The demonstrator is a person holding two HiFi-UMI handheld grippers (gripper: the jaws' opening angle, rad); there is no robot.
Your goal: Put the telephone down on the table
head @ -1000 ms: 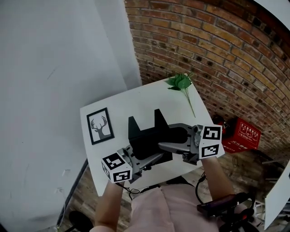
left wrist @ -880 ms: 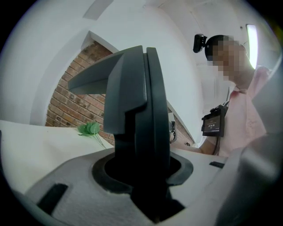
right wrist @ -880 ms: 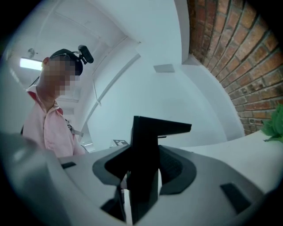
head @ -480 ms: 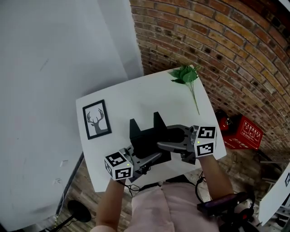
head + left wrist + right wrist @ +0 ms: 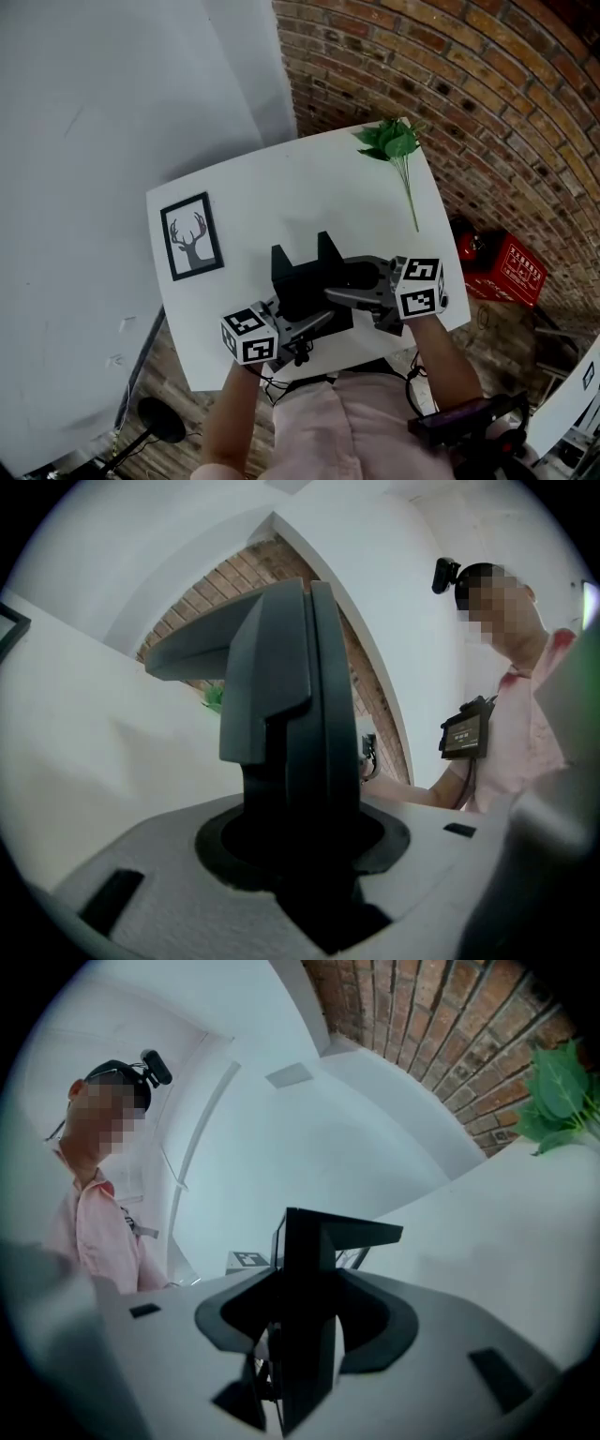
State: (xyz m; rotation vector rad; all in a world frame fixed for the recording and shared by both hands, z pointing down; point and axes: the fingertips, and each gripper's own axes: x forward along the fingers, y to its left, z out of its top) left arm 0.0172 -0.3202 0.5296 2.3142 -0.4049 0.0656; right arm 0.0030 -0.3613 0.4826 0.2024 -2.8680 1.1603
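Note:
The telephone [image 5: 305,281] is a black block with two upright prongs. It hangs over the near half of the white table [image 5: 281,187], and I cannot tell whether it touches the top. My left gripper [image 5: 311,328] comes in from the lower left and is shut on its near side. My right gripper [image 5: 342,296] reaches in from the right and is shut on its right side. The left gripper view has a dark upright part of the telephone [image 5: 291,714] filling the space between the jaws. In the right gripper view a black prong [image 5: 309,1307] stands between the jaws.
A framed deer picture [image 5: 191,235] lies at the table's left edge. A green leafy sprig [image 5: 396,145] lies at the far right corner. A brick wall stands behind, a white wall to the left. On the floor sit a red crate [image 5: 506,272] and a black stand base [image 5: 159,422].
Both grippers have sunk towards the table with the telephone held between them, and each has rolled a little. The grip on the telephone looks the same.

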